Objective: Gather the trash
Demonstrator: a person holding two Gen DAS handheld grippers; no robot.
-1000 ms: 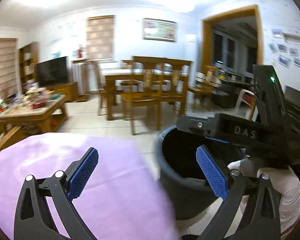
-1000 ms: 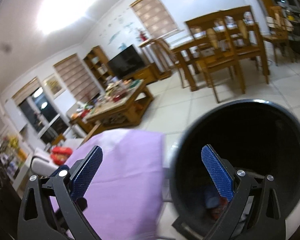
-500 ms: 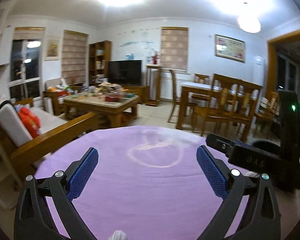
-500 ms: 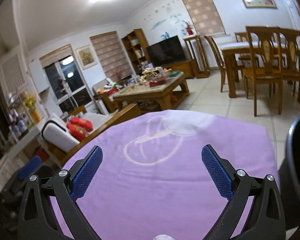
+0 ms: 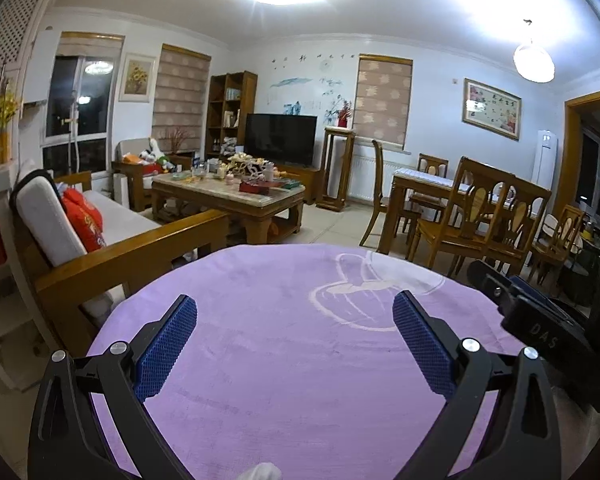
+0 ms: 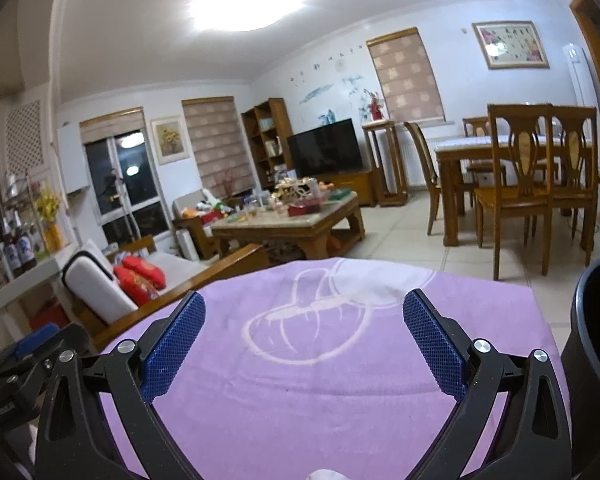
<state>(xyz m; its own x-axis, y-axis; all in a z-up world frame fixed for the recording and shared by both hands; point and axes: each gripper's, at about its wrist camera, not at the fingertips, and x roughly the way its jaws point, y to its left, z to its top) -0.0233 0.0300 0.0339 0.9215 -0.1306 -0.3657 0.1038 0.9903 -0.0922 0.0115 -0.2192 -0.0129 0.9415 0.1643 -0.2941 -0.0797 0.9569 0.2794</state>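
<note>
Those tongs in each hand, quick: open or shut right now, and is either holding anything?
Left tongs: open, holding nothing, over the purple cloth.
Right tongs: open, holding nothing, over the same cloth.

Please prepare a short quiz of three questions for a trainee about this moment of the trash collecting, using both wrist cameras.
1. True or false: the left gripper is shut on a piece of trash.
2. Multiple choice: in the right wrist view, where is the dark bin relative to the purple cloth? A) at its right edge B) at its left edge C) on top of it, in the middle
3. Fill the gap: a small ____ object shows at the near edge of the cloth, below the fingers.

Key
1. False: both the left gripper and the right gripper have their jaws spread wide with nothing between them.
2. A
3. white; what it is cannot be told.
</note>
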